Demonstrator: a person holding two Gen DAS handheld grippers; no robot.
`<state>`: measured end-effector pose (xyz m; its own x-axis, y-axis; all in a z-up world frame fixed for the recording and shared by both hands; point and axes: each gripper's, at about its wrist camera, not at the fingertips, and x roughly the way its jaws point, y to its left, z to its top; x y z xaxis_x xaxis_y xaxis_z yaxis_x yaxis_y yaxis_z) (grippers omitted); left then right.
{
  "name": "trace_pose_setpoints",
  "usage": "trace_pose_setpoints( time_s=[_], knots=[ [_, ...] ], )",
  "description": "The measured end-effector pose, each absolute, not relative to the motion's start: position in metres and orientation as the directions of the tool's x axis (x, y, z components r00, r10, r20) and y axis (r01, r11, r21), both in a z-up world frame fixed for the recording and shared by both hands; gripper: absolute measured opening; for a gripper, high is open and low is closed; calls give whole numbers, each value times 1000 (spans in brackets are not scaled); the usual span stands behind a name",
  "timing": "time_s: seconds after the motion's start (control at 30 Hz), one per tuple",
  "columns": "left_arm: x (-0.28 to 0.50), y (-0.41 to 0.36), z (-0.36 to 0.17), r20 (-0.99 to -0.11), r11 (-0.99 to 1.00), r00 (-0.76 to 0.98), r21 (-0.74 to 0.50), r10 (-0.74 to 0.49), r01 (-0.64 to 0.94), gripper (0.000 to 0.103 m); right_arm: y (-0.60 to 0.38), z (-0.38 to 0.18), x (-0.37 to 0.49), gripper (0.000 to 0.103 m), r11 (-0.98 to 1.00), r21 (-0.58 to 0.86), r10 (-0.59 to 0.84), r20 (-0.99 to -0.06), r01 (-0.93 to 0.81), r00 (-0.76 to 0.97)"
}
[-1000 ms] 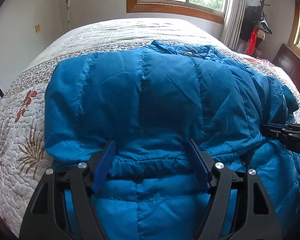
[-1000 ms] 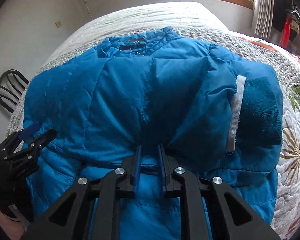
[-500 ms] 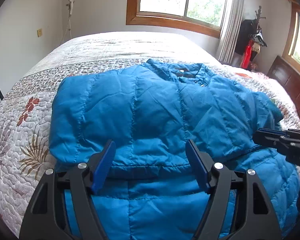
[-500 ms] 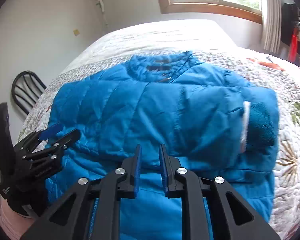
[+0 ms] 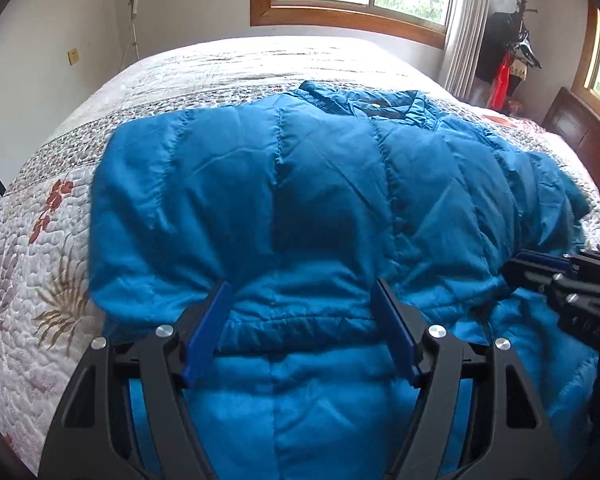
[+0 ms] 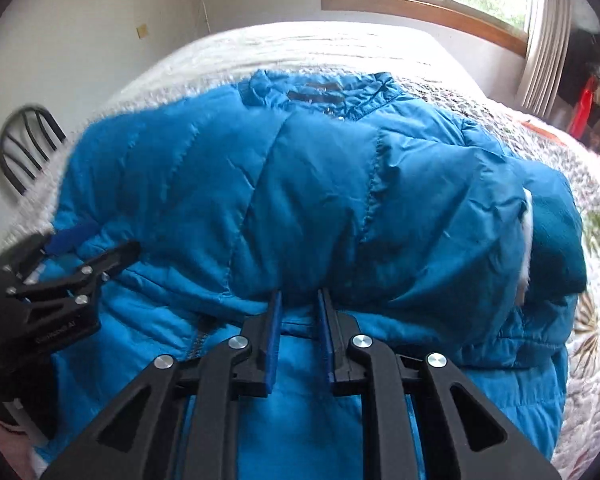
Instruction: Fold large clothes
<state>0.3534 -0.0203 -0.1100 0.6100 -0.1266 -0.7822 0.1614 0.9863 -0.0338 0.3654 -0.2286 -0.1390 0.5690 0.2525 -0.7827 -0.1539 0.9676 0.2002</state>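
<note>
A blue puffer jacket (image 5: 300,200) lies on the quilted bed, its sleeves folded across the body; it also shows in the right wrist view (image 6: 320,200). My left gripper (image 5: 300,296) is open wide, its blue pads either side of the folded sleeve's near edge, nothing clamped. My right gripper (image 6: 298,300) stands narrowly open at the same folded edge, with a small gap between the pads and no cloth pinched. A dark cuff with a white strip (image 6: 556,240) lies at the jacket's right end. Each gripper shows in the other's view.
The floral quilt (image 5: 32,272) covers the bed around the jacket. A black chair (image 6: 28,148) stands at the bed's left. A wooden headboard (image 5: 580,140) and hanging clothes (image 5: 508,60) are on the right. Windows are behind.
Both grippers pulled back from the jacket half a second ago and have now moved in close to the folded edge again. The right gripper's jaws are slightly wider.
</note>
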Motion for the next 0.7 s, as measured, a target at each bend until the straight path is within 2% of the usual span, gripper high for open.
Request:
trace_pose_setpoints(
  time_s=[0.1,0.13,0.23,0.33,0.53,0.7],
  knots=[
    [327,0,-82,-766,982,622,-63,-162,177,83,-245,-104,326,31,964,188,264,-729,-186,631],
    [317,8,-75,-762,981,624,-73,-170,177,86,-251,-95,311,38,964,184,264,-716,-191,646],
    [277,46,-59,-763,975,610,-130,-216,181,90,-277,-82,258,45,945,232,326,-687,-230,649],
    [238,85,-60,-788,979,581,-155,-204,134,90,-304,-88,204,53,943,252,331,-688,-216,646],
    [159,140,-73,-812,986,564,-161,-154,37,90,-344,-119,115,56,947,304,299,-720,-103,627],
    [117,144,-91,-815,972,536,-231,-221,50,90,-361,-147,73,60,916,400,335,-732,-24,593]
  ],
)
